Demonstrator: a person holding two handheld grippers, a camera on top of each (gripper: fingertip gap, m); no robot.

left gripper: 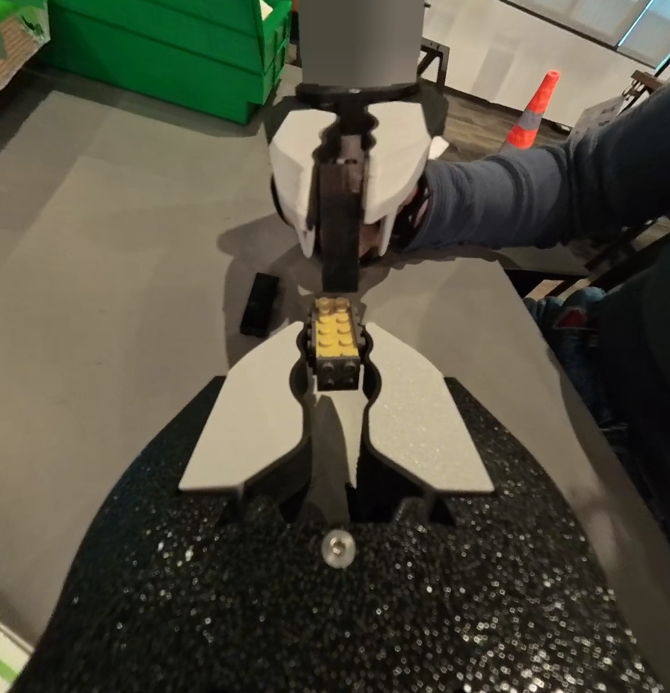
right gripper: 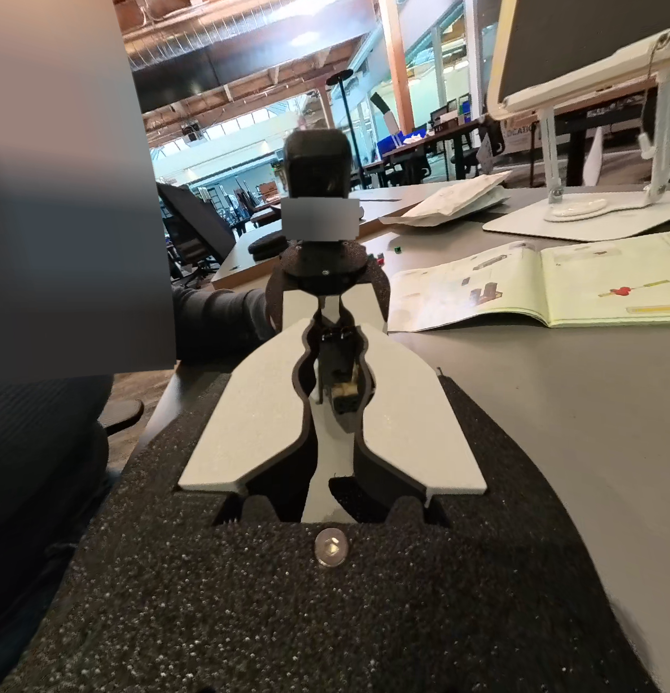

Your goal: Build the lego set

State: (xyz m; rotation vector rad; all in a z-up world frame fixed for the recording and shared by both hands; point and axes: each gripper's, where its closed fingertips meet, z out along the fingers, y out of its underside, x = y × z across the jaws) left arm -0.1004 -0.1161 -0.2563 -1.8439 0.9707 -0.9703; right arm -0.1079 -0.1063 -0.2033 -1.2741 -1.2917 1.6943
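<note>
Above grey counter (left gripper: 101, 225), left gripper (left gripper: 337, 337) clenched on yellow-black stack (left gripper: 337, 337), facing right gripper (left gripper: 339, 285) clenched on black brick (left gripper: 339, 240), held end to end, probably for joining.

You're working in a large open workshop-office hall: exposed timber ceiling beams (right gripper: 251, 86), rows of desks (right gripper: 438, 138), green storage bins (left gripper: 157, 48), and an orange traffic cone (left gripper: 532, 112).
</note>
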